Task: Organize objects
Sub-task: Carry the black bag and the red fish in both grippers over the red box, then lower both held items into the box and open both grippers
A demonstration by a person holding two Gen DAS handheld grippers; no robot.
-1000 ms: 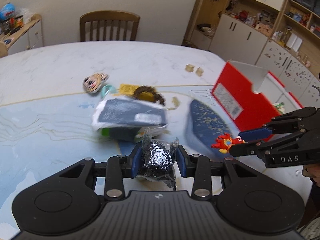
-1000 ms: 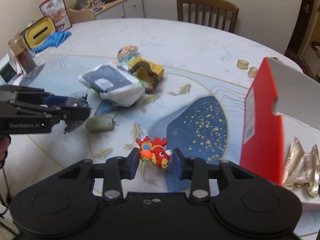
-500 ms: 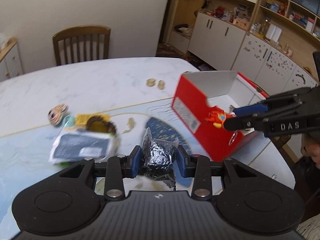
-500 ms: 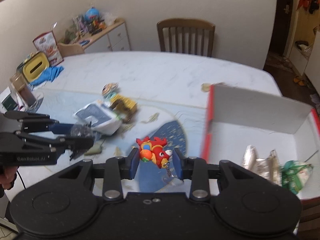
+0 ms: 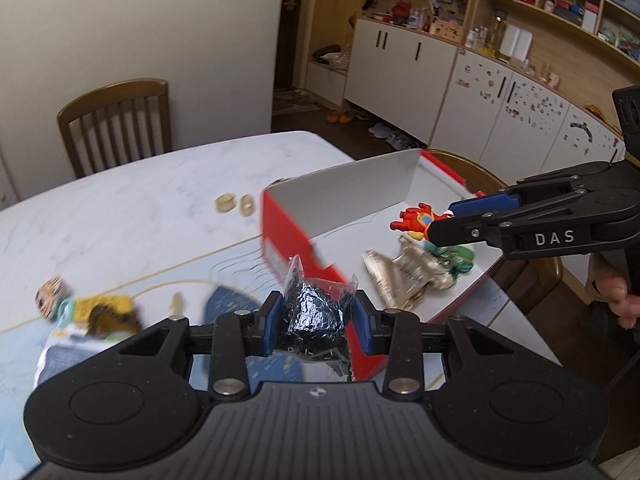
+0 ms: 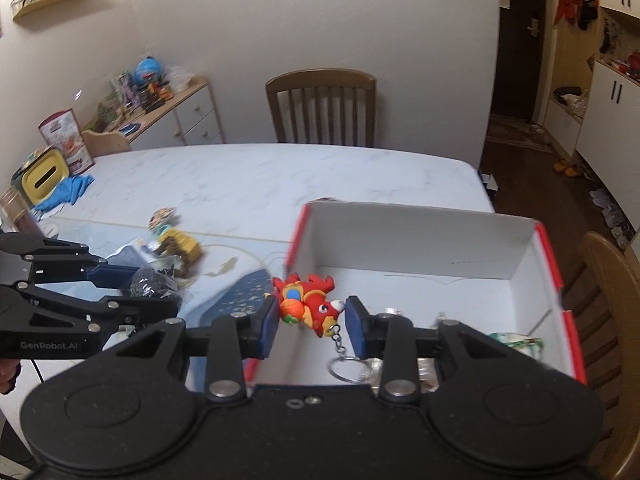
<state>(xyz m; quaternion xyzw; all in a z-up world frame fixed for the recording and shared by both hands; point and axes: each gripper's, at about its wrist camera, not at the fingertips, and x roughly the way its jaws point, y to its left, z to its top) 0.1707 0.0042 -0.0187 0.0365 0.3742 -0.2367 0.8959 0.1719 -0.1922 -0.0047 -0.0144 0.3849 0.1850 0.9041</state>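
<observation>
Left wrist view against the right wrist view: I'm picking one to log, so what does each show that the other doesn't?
Only the left wrist view shows the wall cabinets and the gold foil packet plainly in the red box.

Only the right wrist view shows the sideboard, the yellow container, the blue cloth and the toy's key ring.

Both show the left gripper shut on the black foil bag, the right gripper holding the red dragon toy over the box, and the wooden chair.

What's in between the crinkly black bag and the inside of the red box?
In the left wrist view, only the red box's near red wall stands between the black bag, pinched by the left gripper, and the box's white inside.
</observation>
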